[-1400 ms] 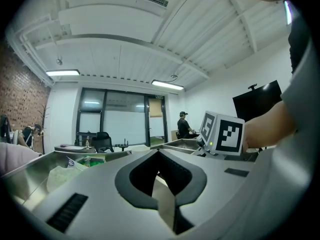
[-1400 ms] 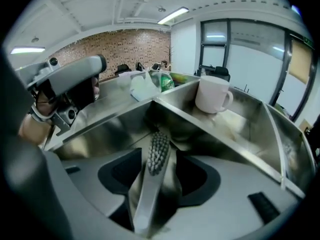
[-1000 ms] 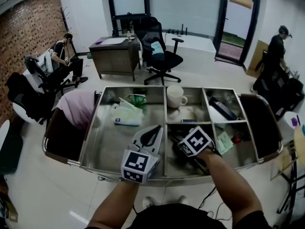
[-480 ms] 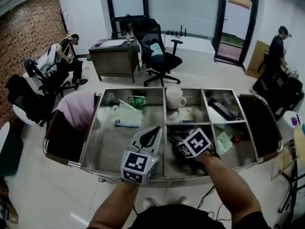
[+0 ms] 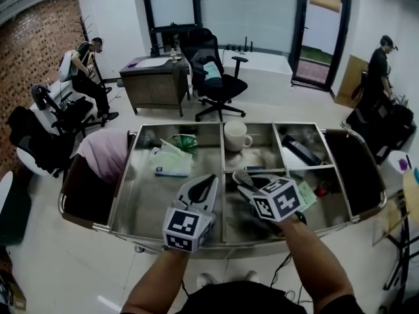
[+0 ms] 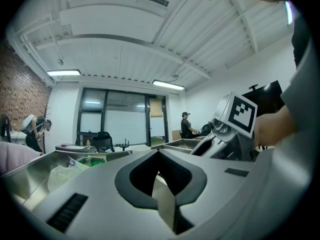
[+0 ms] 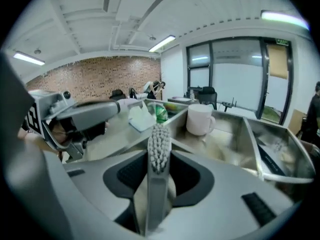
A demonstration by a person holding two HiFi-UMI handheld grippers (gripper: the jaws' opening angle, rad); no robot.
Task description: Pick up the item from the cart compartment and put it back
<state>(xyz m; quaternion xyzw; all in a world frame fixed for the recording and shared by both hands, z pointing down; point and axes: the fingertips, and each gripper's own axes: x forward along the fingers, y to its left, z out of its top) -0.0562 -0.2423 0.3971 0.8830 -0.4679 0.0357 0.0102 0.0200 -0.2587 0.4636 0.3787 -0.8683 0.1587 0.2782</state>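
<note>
Above the cart's (image 5: 141,201) front middle compartment, the right hand-held gripper (image 7: 159,156) is closing its jaws on a gray brush (image 7: 159,140) and holds it up. The left hand-held gripper (image 6: 160,153) is closed on nothing. Pick-up looks done; next, lower the brush back in and let go.

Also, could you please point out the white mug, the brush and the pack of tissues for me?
white mug (image 5: 234,137): head view, on its side wall.
brush (image 7: 159,146): right gripper view, on its bristled head.
pack of tissues (image 5: 171,162): head view, on its top face.
</note>
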